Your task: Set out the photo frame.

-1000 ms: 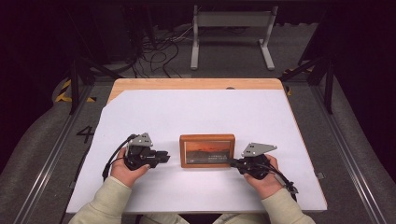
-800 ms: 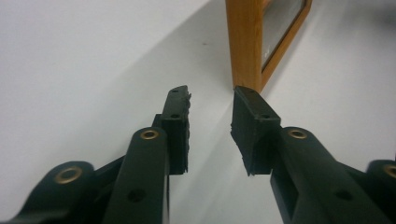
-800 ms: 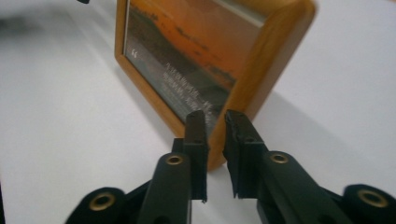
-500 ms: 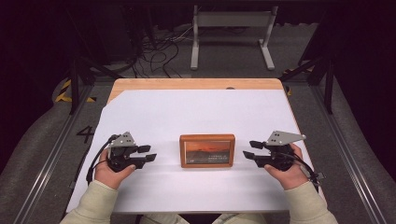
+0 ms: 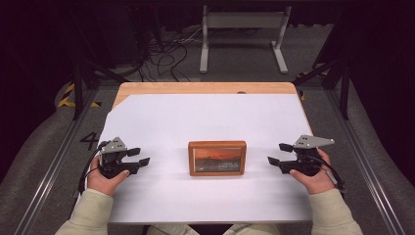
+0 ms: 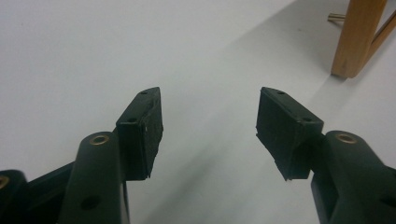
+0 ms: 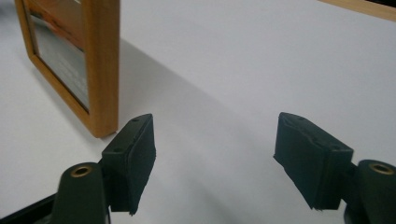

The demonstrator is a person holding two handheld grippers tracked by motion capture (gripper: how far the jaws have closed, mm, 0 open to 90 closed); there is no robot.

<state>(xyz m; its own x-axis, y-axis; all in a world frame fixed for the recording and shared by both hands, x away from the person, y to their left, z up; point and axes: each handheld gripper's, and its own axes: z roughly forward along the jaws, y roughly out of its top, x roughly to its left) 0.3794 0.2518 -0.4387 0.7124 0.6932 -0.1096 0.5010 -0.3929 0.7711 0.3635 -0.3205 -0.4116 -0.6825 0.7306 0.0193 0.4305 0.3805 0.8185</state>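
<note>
At the near edge of the desk (image 5: 161,122), the left hand-held gripper (image 5: 138,161) and the right hand-held gripper (image 5: 277,154) point inward at each other, each well apart from the wooden picture frame (image 5: 217,157) that stands upright between them on the white sheet (image 5: 205,117). Both have just been opening their jaws, which now stand wide apart with nothing between them. Farther off, the bare wooden strip of the desk shows, then cables (image 5: 166,54) on the floor.
</note>
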